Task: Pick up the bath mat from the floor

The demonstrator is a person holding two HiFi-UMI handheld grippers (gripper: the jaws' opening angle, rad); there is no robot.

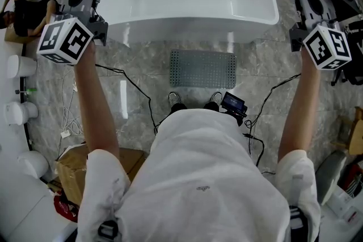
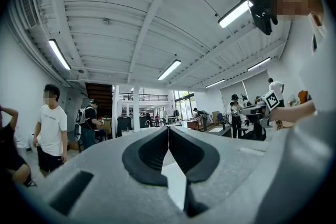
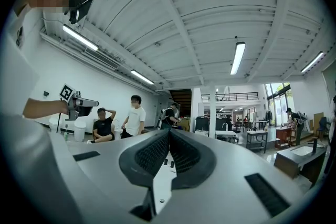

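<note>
Left gripper [image 2: 168,129], right gripper [image 3: 169,132]: jaws closed, empty; bath mat [image 1: 202,68] just beside bathtub [image 1: 187,24] edge.

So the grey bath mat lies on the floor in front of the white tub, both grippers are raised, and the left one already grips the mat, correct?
Not quite. The left gripper holds nothing: the left gripper view shows its jaws together and empty, aimed out into the room. The bath mat lies on the floor in front of the tub, as you say, and both grippers are raised.
</note>
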